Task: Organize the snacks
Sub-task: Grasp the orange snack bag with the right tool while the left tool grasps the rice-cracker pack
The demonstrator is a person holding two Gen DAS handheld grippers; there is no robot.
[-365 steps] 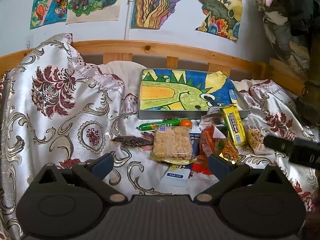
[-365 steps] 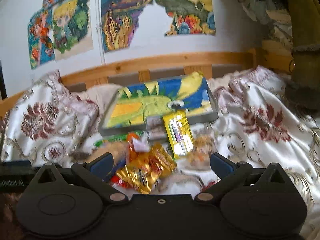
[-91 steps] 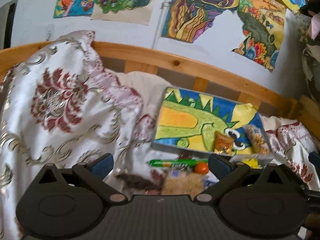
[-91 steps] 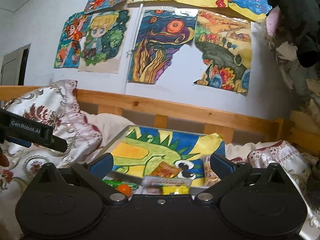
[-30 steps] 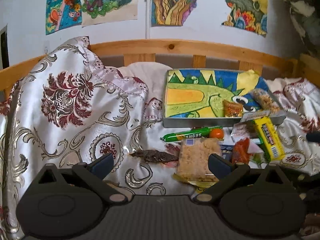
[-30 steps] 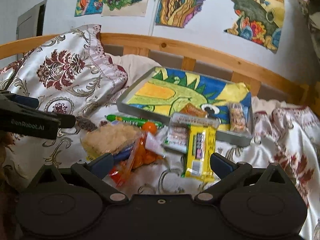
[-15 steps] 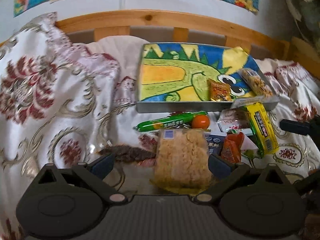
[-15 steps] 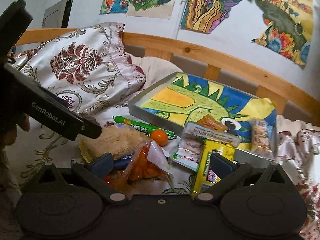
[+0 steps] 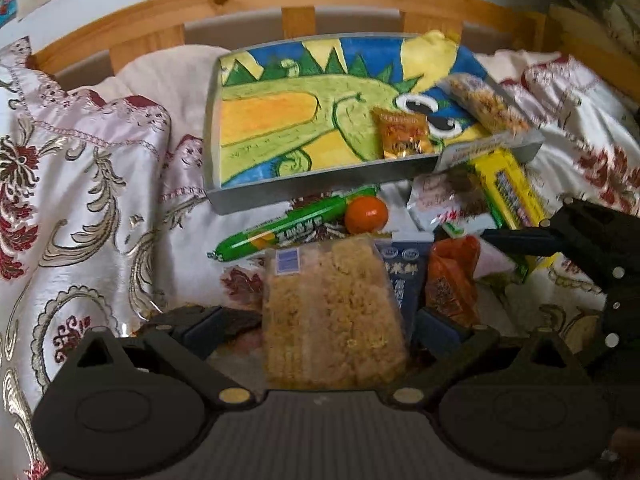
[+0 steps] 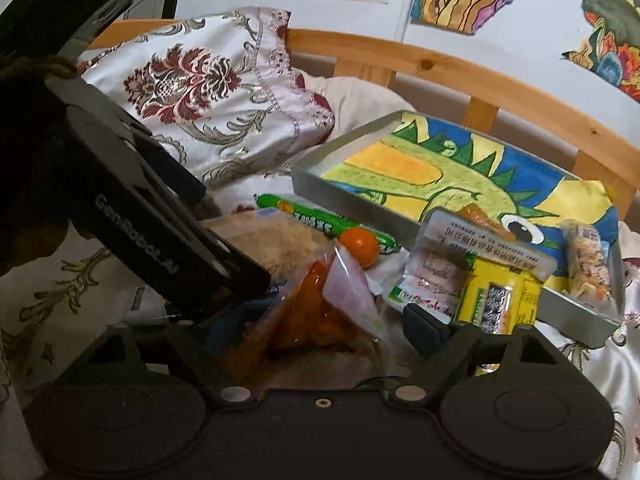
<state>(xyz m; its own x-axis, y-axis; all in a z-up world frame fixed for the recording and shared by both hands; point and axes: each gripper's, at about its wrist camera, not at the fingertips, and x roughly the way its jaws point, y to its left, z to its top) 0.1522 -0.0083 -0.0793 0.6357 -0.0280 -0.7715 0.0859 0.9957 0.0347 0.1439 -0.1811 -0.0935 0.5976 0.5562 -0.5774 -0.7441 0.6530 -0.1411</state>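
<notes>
The left gripper [image 9: 316, 328], its side lettered "GenRobot.AI", holds its fingers spread around the clear rice-cracker pack [image 9: 332, 312], pads apart from it. The right gripper [image 10: 316, 328] is closing its jaws around the orange snack bag [image 10: 316, 316] between them, not yet pinching. Beyond both fingertips lies the grey tray [image 9: 280, 192]; its writing is too small to read.

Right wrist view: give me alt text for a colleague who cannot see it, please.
The right hand-held gripper is closing around an orange snack bag in a pile of snacks on a patterned bedspread. Behind sit a green sausage stick, a small orange ball, a yellow packet and a tray lined with a dinosaur drawing. The left hand-held gripper reaches in from the left.
</notes>
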